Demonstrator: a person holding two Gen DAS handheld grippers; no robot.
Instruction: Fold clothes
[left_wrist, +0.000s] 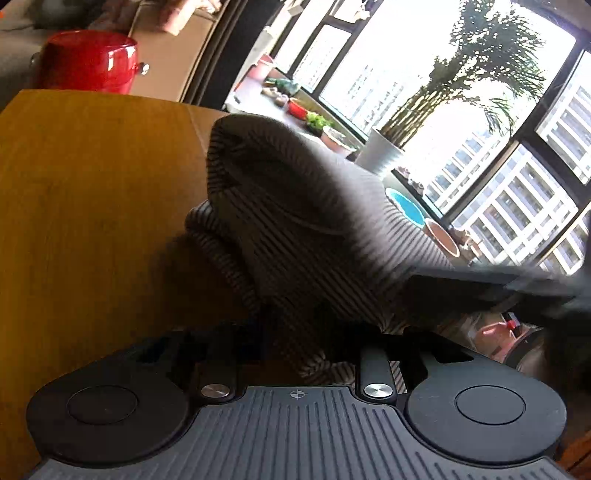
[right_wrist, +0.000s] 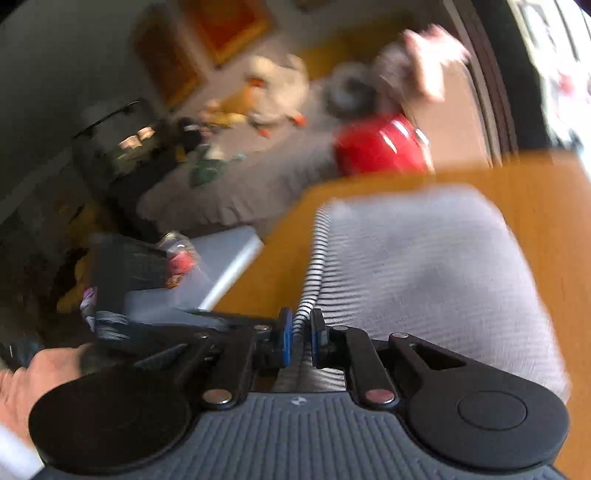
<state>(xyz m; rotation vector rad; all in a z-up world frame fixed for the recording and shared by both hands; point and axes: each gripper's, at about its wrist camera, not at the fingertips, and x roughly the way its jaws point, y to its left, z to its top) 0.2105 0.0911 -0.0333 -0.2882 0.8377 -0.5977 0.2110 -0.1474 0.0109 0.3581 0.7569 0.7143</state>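
A grey-and-white striped garment (left_wrist: 295, 206) bulges up off the wooden table (left_wrist: 92, 184) in the left wrist view. Its lower fold runs down into my left gripper (left_wrist: 291, 332), which is shut on it; the cloth hides the fingertips. A dark, blurred bar, the other gripper (left_wrist: 491, 286), meets the cloth at the right. In the right wrist view the striped garment (right_wrist: 424, 266) lies spread over the table (right_wrist: 535, 206). My right gripper (right_wrist: 298, 334) is shut on its striped left edge between blue pads (right_wrist: 286, 338). A hand (right_wrist: 40, 373) shows at lower left.
A red pot (left_wrist: 88, 61) (right_wrist: 380, 147) stands beyond the table's far edge. Potted plants (left_wrist: 380, 151) and bowls line a window sill on the right. A silver flat object (right_wrist: 229, 266) lies left of the table, with a cluttered grey rug (right_wrist: 240, 177) behind it.
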